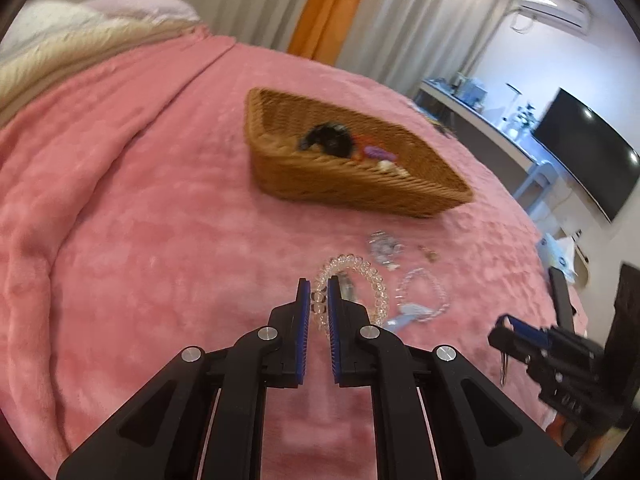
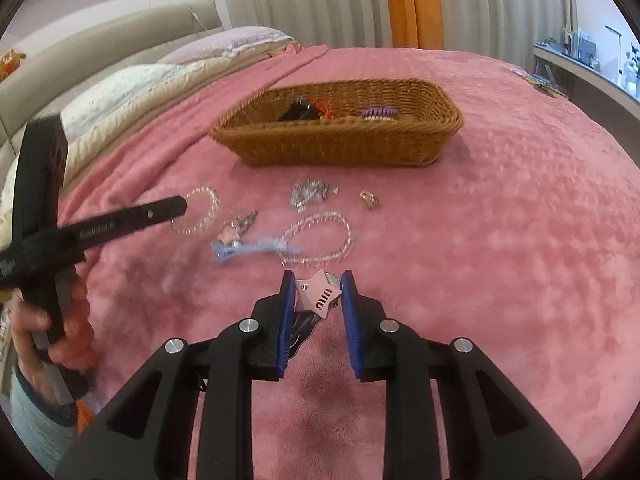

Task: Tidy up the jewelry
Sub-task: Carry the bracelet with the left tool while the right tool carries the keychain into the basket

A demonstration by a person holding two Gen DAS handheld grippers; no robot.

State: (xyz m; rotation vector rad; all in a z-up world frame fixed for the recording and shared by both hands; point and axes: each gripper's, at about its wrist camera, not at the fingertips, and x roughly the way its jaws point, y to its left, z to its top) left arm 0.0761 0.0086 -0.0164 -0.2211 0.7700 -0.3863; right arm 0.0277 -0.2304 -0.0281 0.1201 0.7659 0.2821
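Observation:
A wicker basket point(image 1: 352, 184) point(image 2: 340, 148) sits on the pink blanket and holds a black clip point(image 1: 326, 140), an orange piece and a purple piece point(image 2: 378, 112). My left gripper point(image 1: 319, 300) is shut on a clear coil bracelet point(image 1: 360, 276) lying on the blanket; it also shows in the right wrist view point(image 2: 200, 212). My right gripper point(image 2: 318, 292) is shut on a pink star hair clip point(image 2: 320, 294) just above the blanket. A blue hair clip point(image 2: 248, 250), a clear bead bracelet point(image 2: 320, 236), a silver cluster point(image 2: 310, 194) and a small gold piece point(image 2: 370, 199) lie loose between grippers and basket.
Pillows point(image 2: 132, 88) and a headboard lie at the left. Curtains point(image 2: 416, 4) hang behind the bed. A desk point(image 1: 480, 116) and a dark screen point(image 1: 588, 152) stand at the right. The person's hand point(image 2: 60, 340) holds the left gripper's handle.

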